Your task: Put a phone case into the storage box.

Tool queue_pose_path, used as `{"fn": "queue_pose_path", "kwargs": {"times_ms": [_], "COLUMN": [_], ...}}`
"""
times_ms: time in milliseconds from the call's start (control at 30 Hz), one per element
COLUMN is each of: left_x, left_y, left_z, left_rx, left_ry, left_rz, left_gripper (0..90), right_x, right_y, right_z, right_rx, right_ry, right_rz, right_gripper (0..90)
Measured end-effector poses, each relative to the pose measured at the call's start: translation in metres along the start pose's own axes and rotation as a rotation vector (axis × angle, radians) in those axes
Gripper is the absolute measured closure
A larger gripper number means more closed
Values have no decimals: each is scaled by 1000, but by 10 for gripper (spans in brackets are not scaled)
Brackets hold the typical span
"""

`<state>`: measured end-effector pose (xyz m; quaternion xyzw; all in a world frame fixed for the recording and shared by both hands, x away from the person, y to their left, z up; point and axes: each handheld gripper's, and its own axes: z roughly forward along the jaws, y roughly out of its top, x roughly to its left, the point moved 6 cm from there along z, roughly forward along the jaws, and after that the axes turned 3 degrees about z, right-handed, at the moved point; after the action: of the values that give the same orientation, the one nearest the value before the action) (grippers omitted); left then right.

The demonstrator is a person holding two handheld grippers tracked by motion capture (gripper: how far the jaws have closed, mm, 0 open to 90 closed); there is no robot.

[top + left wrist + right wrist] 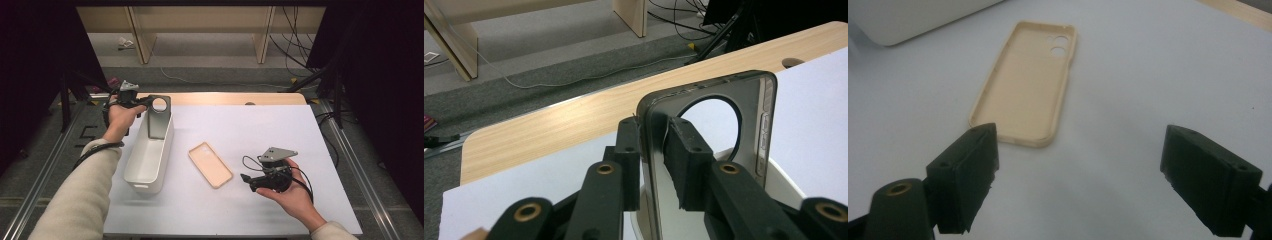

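Observation:
A dark grey phone case [159,117] stands upright in the far end of a white bin [135,170]. My left gripper [142,104] reaches it from the left. In the left gripper view the jaws [651,150] straddle one side wall of the dark case [754,100]; one pad lies against the outside, and a thin gap shows at the inner pad. A beige phone case [210,164] lies hollow side up on the white table. My right gripper [247,182] hovers just right of it, open with nothing between its pads [1078,175], facing the beige case [1028,85].
The white sheet [260,130] covers a wooden table whose far edge [225,98] stays bare. The bin's wall [913,20] lies beyond the beige case. Floor cables and wooden furniture legs lie past the table; dark stands flank both sides.

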<state>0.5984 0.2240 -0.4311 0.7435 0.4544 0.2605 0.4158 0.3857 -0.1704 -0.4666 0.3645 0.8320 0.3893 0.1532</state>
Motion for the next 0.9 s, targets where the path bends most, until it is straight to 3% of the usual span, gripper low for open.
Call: {"fn": "queue_pose_path", "kwargs": {"times_ms": [133, 233, 367, 400, 500, 600, 667, 733, 900], "left_x": [-1, -3, -4, -5, -9, -10, -14, -19, -36], "left_y": [1, -1, 1, 1, -2, -1, -2, -4, -9], "left_z": [0, -1, -9, -10, -17, -25, -31, -38, -59], "left_rx": [13, 47, 56, 61, 100, 84, 65, 55, -7], "left_ry": [8, -20, -1, -1, 5, 15, 2, -9, -34], "left_rz": [10, -28, -26, -25, 7, -2, -15, -2, -16], "left_gripper": [705, 618, 451, 351, 184, 113, 83, 53, 36], "right_x": [0, 0, 0, 0, 0, 0, 0, 0, -2], "right_y": [0, 0, 0, 0, 0, 0, 0, 0, 0], "right_z": [0, 0, 0, 1, 1, 1, 1, 1, 1], "right_rx": [1, 1, 3, 3, 5, 7, 8, 7, 7], "right_ry": [-1, -2, -2, -2, -3, -5, -5, -6, -10], "right_rz": [0, 0, -1, -1, 1, -1, -1, -2, 5], "right_gripper": [166, 166, 166, 166, 166, 166, 166, 166, 166]}}
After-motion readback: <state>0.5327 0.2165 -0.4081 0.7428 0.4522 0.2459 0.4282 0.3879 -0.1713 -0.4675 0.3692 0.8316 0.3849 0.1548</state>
